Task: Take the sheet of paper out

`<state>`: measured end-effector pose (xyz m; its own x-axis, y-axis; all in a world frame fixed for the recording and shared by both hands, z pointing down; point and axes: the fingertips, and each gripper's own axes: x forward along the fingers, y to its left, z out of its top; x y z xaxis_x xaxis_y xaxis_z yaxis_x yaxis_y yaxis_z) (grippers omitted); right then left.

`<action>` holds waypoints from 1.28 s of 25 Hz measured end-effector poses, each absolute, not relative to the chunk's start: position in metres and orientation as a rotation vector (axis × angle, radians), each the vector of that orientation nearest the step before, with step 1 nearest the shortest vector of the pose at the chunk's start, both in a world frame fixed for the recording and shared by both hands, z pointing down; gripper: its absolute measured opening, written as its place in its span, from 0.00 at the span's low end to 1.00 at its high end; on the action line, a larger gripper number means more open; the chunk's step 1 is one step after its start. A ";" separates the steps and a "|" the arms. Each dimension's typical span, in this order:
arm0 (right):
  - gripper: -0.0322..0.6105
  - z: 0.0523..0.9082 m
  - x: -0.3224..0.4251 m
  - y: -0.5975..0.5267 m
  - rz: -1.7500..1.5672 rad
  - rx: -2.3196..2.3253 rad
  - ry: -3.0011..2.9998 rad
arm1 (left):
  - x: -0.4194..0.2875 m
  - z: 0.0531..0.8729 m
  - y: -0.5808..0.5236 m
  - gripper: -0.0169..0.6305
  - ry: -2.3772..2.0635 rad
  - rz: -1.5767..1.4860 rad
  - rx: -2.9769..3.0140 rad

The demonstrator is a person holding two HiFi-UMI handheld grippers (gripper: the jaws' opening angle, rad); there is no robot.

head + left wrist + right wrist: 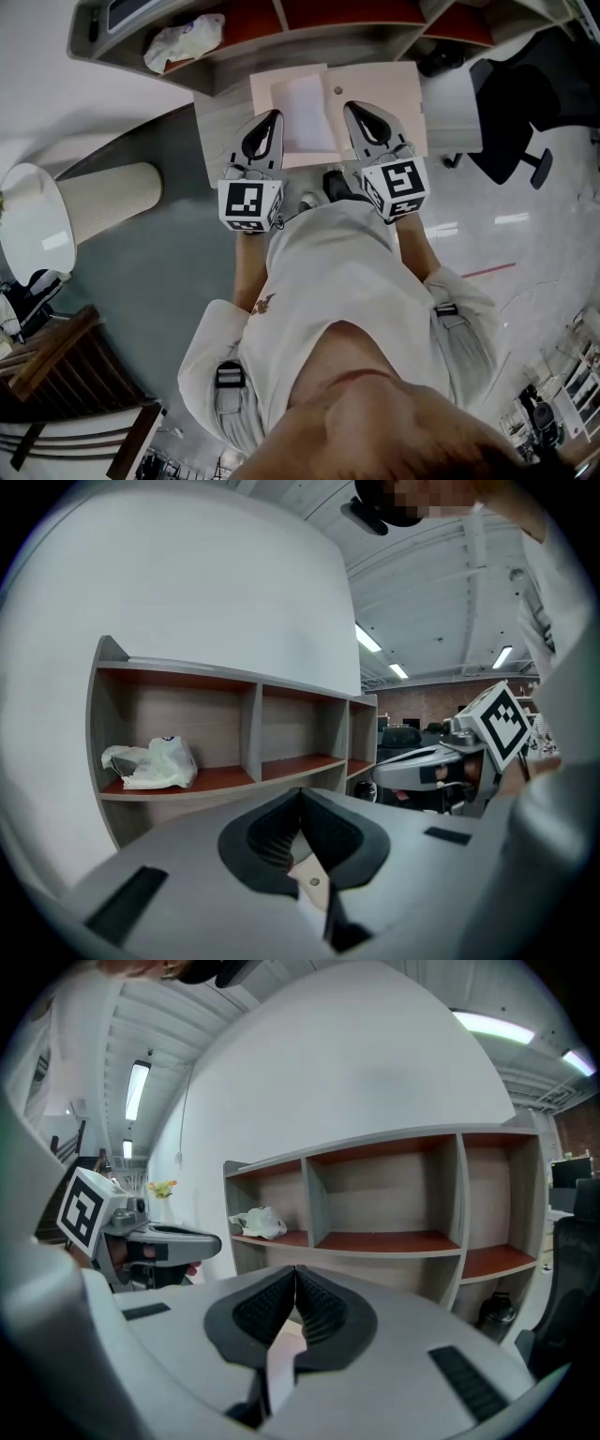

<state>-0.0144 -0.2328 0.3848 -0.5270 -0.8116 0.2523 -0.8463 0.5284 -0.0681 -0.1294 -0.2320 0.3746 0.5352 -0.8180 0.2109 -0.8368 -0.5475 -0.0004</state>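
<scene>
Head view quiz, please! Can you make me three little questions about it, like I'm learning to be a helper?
1. True or false: the white sheet lies on the beige folder.
2. Where is the crumpled plastic bag? A) on the floor B) on the shelf C) in a tool
3. Fill in: the jaws of the left tool and the right tool are both ____.
Key: 1 true; 2 B; 3 shut.
</scene>
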 end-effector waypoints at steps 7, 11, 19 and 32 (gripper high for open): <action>0.08 0.410 0.008 -0.270 0.312 1.346 -2.580 | -0.110 0.399 -0.269 0.06 -1.483 0.349 2.595; 0.08 0.429 0.010 -0.281 0.341 1.303 -2.574 | -0.109 0.418 -0.280 0.06 -1.491 0.401 2.554; 0.08 0.472 0.005 -0.286 0.449 1.303 -2.524 | -0.105 0.467 -0.286 0.06 -1.340 0.502 2.527; 0.08 0.549 0.005 -0.278 0.579 1.308 -2.318 | -0.094 0.524 -0.296 0.06 -1.071 0.596 2.581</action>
<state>0.0047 -0.2785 0.5487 -0.4724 -0.6961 0.5406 -0.8685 0.4719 -0.1514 -0.0943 -0.2963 0.5245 0.6392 -0.6052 0.4745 -0.7221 -0.6846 0.0997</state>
